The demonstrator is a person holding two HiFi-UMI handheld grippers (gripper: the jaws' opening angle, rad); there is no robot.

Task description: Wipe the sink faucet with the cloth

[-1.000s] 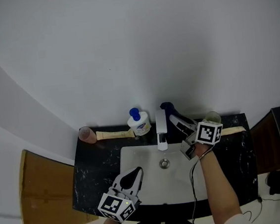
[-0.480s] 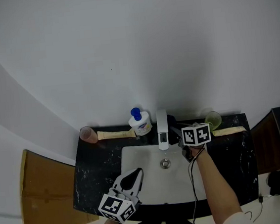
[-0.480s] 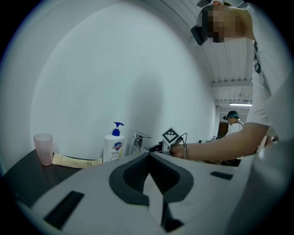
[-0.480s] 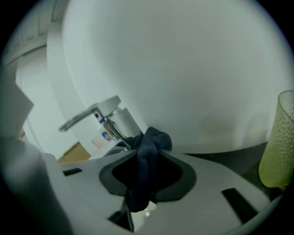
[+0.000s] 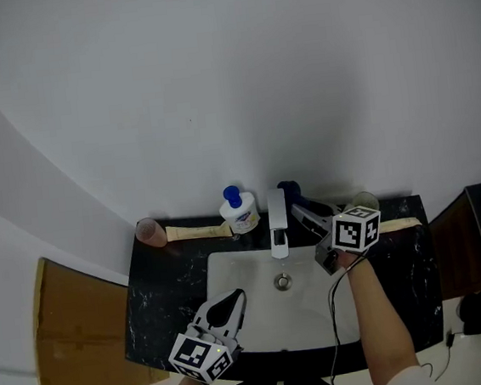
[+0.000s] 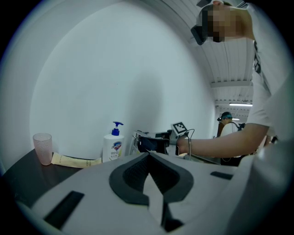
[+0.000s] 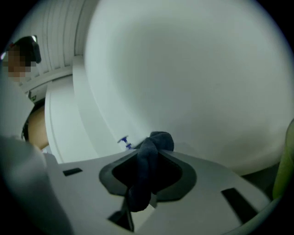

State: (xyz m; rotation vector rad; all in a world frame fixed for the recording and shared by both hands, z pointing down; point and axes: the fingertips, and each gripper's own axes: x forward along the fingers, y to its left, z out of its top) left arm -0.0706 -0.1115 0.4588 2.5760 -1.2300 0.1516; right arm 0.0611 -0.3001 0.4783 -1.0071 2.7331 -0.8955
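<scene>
While clamped on the dark cloth (image 5: 287, 188), the right tongs (image 5: 301, 212) sit just right of the faucet (image 5: 277, 216); contact between cloth and faucet cannot be determined. Left tongs (image 5: 234, 298), jaws together and empty, hang over the sink (image 5: 231, 269), front left. A bottle (image 5: 241, 213) stands on the worktop (image 5: 155, 312) left of the faucet.

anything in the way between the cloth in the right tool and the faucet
Nothing visible. The cloth, clamped in the right tool, is just right of the faucet in the head view, with no object between; the soap bottle stands on the faucet's other side.
</scene>
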